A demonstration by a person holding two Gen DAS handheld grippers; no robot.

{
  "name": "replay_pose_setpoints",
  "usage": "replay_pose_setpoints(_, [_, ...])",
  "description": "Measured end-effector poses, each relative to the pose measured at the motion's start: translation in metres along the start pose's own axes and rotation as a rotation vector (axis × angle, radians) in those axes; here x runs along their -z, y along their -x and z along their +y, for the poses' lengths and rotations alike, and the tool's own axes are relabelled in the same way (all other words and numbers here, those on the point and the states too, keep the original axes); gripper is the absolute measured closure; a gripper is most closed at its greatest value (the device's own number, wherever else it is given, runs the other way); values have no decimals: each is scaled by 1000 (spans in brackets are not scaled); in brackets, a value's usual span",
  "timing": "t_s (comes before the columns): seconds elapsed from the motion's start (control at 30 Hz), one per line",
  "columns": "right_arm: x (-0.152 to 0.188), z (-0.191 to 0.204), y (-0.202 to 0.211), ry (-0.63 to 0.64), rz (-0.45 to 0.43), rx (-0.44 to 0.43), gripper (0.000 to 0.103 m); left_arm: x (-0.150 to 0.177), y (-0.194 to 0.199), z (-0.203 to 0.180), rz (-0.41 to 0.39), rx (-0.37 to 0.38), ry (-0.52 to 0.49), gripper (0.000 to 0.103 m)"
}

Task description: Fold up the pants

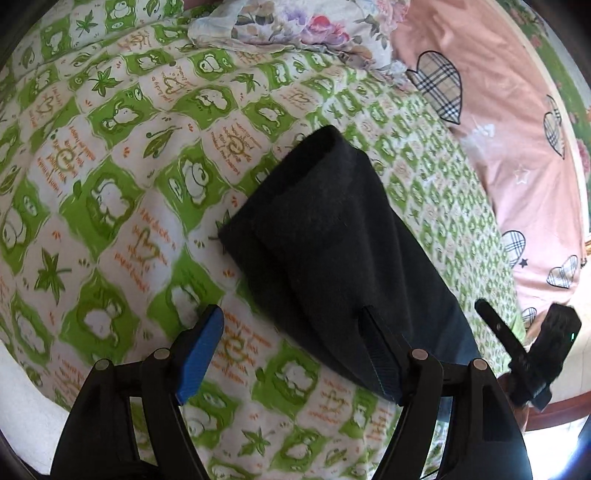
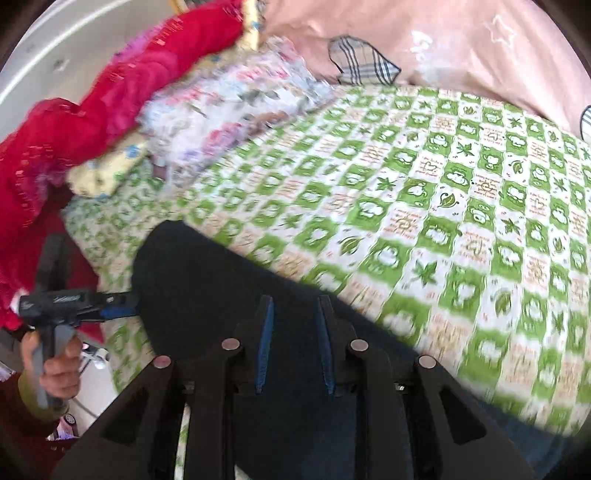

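The dark navy pants (image 1: pixel 332 236) lie on a green and white patterned bedsheet (image 1: pixel 110 184), one leg end pointing away from me. My left gripper (image 1: pixel 291 325) is open, its right finger over the pants' edge and its left finger over bare sheet. My right gripper (image 2: pixel 295 306) is over the pants (image 2: pixel 207 288), jaws partly apart with dark cloth showing between them; I cannot tell if it grips. The right gripper also shows at the lower right of the left wrist view (image 1: pixel 532 350). The left gripper shows in the right wrist view (image 2: pixel 122 306), held by a hand.
A pink quilt with plaid hearts (image 1: pixel 509 122) lies along the far side. A floral cloth (image 1: pixel 295 26) and a red garment (image 2: pixel 74 129) are piled at the head of the bed. The bed edge and floor (image 2: pixel 96 384) are at lower left.
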State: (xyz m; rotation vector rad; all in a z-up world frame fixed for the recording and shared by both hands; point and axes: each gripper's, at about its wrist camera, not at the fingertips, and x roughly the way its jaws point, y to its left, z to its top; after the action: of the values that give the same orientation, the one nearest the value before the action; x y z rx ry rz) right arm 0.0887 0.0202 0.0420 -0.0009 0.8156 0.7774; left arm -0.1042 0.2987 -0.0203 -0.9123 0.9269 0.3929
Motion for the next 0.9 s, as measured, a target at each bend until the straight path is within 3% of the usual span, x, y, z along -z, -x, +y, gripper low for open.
replay_pose_setpoints(0.23, [-17,-14,-52,29,141,4,77,-4,-8,4,-14,9,-27,28])
replay_pose_setpoints(0.33, [-6,-12,-68,57,237,-4,65,-3,-11,2,-23,8,-46,28])
replay_pose_setpoints(0.5, [0,-12,-68,66,240,-20,64,-9,-19,-5,-45,-10,-71,30])
replay_pose_setpoints(0.57, [-2,-13,-71,78,258,-28,64,-11,-22,-11,-61,-40,-98,35])
replay_pose_setpoints(0.6, [-4,-12,-72,82,269,-29,64,-12,-24,-15,-75,-62,-116,46])
replay_pose_setpoints(0.63, [-6,-10,-74,94,280,-28,67,-12,-25,-17,-85,-77,-132,57])
replay_pose_setpoints(0.67, [-6,-6,-74,107,290,-41,80,-12,-25,-18,-95,-82,-145,61])
replay_pose_setpoints(0.73, [-6,2,-71,150,294,-22,87,-12,-20,-18,-100,-30,-161,81])
replay_pose_setpoints(0.8, [-6,13,-61,205,268,13,90,-12,-5,-17,-134,44,-171,84])
replay_pose_setpoints(0.9, [-13,25,-30,256,130,112,93,-12,28,-21,-216,138,-225,85])
